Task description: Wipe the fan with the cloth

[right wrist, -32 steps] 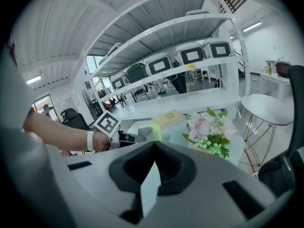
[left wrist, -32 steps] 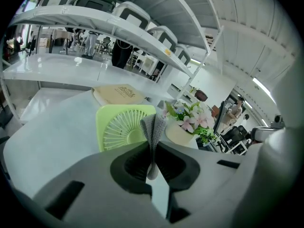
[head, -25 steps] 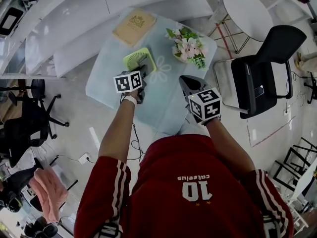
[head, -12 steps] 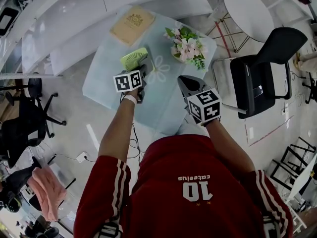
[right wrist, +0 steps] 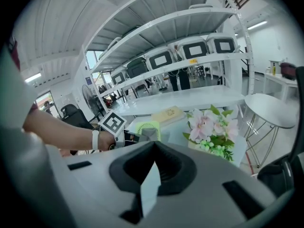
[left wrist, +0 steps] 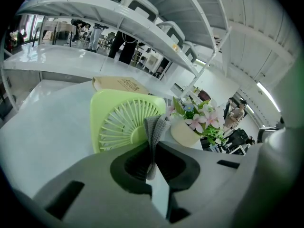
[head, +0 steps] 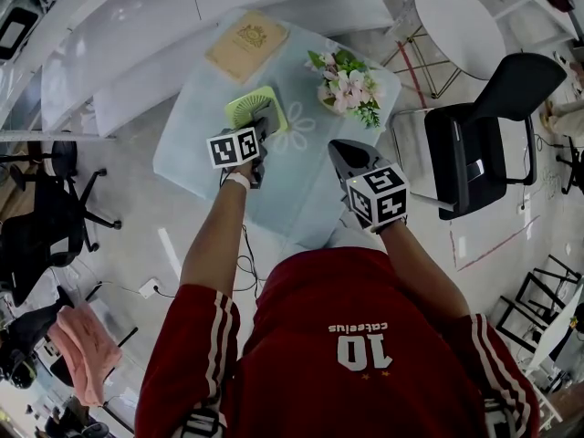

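Green fan (head: 255, 109) stands on the pale bench (head: 196, 158), at 12 o'clock from the left hand-held gripper (head: 259, 139). Left jaws pinched on a grey cloth (left wrist: 154, 127); cloth hangs in front of the fan grille, right of the hub. Right hand-held gripper (head: 343, 156) at 4 o'clock of fan, well apart, jaws together, nothing between. Potted flowers (head: 347, 88) at 2 o'clock of fan; tan book (head: 246, 44) at 12.

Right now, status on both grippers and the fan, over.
Left hand-held gripper shut on cloth, cloth at fan grille. Right hand-held gripper shut, empty, held back. Flowers close beside fan, on its right.
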Demonstrator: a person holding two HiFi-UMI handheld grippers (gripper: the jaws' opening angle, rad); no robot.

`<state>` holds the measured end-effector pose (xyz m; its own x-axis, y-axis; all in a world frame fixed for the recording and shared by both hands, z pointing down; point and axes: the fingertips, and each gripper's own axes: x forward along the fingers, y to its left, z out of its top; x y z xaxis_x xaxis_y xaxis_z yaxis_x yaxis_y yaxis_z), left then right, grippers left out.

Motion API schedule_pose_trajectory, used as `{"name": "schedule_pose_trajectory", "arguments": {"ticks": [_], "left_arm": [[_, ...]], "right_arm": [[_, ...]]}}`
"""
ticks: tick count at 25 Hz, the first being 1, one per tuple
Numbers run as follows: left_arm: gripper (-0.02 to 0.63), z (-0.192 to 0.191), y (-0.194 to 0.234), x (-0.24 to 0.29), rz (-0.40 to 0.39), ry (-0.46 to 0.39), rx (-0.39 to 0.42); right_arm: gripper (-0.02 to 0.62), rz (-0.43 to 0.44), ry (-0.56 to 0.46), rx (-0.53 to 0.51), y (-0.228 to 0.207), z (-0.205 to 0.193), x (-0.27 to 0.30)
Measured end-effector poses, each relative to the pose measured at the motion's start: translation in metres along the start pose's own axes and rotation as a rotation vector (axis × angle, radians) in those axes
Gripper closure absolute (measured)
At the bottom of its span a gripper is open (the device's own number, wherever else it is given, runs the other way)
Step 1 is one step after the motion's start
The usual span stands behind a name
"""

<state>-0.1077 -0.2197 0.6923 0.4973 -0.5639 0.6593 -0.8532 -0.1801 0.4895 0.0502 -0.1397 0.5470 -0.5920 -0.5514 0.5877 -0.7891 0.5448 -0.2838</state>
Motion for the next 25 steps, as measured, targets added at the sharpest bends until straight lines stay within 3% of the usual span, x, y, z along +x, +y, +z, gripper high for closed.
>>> {"name": "schedule_pose_trajectory", "arguments": {"ticks": [25], "left_arm": [[0.578, -0.002, 0.022, -0.019, 0.023, -0.018, -0.013]], "right_arm": [[0.591, 0.01, 0.005, -0.026, 0.019, 0.003, 0.004]]}}
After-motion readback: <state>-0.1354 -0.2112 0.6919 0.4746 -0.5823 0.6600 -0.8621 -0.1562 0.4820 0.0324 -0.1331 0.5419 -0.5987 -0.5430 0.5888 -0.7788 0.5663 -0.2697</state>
